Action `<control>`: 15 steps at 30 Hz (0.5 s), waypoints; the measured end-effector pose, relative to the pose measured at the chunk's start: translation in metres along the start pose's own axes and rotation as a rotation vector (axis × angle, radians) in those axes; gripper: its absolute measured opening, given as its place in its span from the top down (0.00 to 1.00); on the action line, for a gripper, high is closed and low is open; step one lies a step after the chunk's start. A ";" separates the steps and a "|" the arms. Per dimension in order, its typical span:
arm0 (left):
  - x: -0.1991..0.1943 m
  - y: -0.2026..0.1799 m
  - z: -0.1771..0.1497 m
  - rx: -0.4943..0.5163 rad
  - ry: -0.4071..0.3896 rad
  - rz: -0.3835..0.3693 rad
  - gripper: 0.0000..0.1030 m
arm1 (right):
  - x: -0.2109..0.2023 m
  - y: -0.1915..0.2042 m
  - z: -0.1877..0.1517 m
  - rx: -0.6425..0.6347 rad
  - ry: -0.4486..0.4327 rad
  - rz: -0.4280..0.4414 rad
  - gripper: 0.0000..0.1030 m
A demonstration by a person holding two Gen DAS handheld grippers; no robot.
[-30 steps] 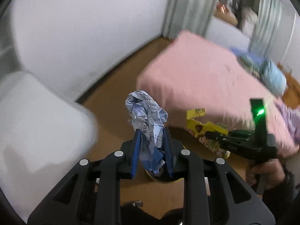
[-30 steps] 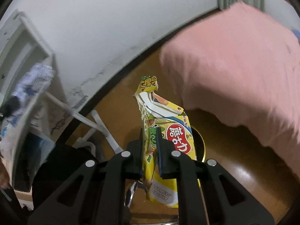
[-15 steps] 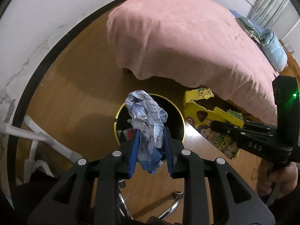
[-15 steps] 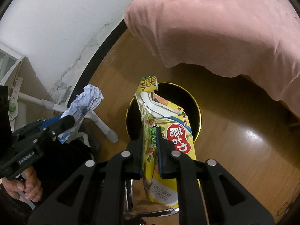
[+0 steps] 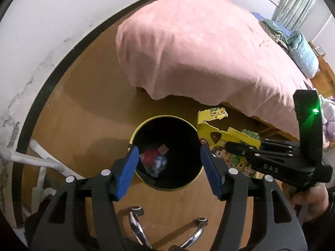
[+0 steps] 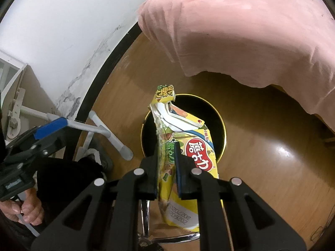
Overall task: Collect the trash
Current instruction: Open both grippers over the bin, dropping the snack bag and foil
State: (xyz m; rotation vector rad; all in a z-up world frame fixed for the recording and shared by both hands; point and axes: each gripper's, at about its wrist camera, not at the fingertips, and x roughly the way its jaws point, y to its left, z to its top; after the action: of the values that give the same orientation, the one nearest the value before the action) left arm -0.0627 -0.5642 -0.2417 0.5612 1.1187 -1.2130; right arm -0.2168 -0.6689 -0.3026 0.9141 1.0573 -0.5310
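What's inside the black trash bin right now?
In the trash bin, some crumpled trash lies at the bottom: red, blue and whitish scraps. The rest of the inside is too dark to tell. In the right wrist view, the yellow snack box covers it.

yellow snack box (image 6: 184, 146) hides bin (image 6: 219, 117) interior, bin trash (image 5: 153, 161) indistinct

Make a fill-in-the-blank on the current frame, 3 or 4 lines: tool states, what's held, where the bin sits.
1. The left tool is ____ and holds nothing.
2. The right tool is shut on a ____ snack box.
3. The black bin with the gold rim stands on the wooden ____.
4. The cloth draped beyond the bin is ____ in colour.

Missing words: open; yellow; floor; pink
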 end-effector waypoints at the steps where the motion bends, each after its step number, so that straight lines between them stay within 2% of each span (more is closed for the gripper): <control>1: -0.006 0.002 0.000 0.000 -0.006 0.011 0.40 | 0.000 0.001 0.003 0.000 0.006 0.005 0.87; 2: -0.013 0.003 0.000 0.006 -0.013 0.018 0.40 | 0.000 0.002 0.007 -0.002 0.005 0.007 0.85; 4: -0.030 0.004 0.000 0.026 -0.037 0.032 0.33 | -0.007 0.007 0.012 -0.013 -0.021 0.007 0.56; 5: -0.041 0.004 0.001 0.034 -0.054 0.042 0.31 | -0.012 0.010 0.013 -0.020 -0.041 0.001 0.29; 6: -0.051 0.004 0.001 0.041 -0.070 0.049 0.29 | -0.017 0.014 0.014 -0.029 -0.063 -0.007 0.26; 8: -0.076 0.005 0.000 0.055 -0.107 0.071 0.28 | -0.027 0.021 0.018 -0.043 -0.072 -0.005 0.26; 11: -0.119 0.008 -0.003 0.053 -0.165 0.089 0.20 | -0.046 0.039 0.019 -0.076 -0.096 0.004 0.26; 13: -0.153 0.013 -0.009 0.041 -0.211 0.112 0.11 | -0.062 0.060 0.020 -0.130 -0.121 0.001 0.25; 15: -0.189 0.021 -0.018 0.015 -0.258 0.140 0.10 | -0.080 0.087 0.019 -0.192 -0.156 0.000 0.22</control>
State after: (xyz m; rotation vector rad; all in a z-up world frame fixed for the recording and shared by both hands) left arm -0.0400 -0.4589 -0.0841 0.4708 0.8393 -1.1372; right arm -0.1753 -0.6420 -0.1942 0.6927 0.9485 -0.4833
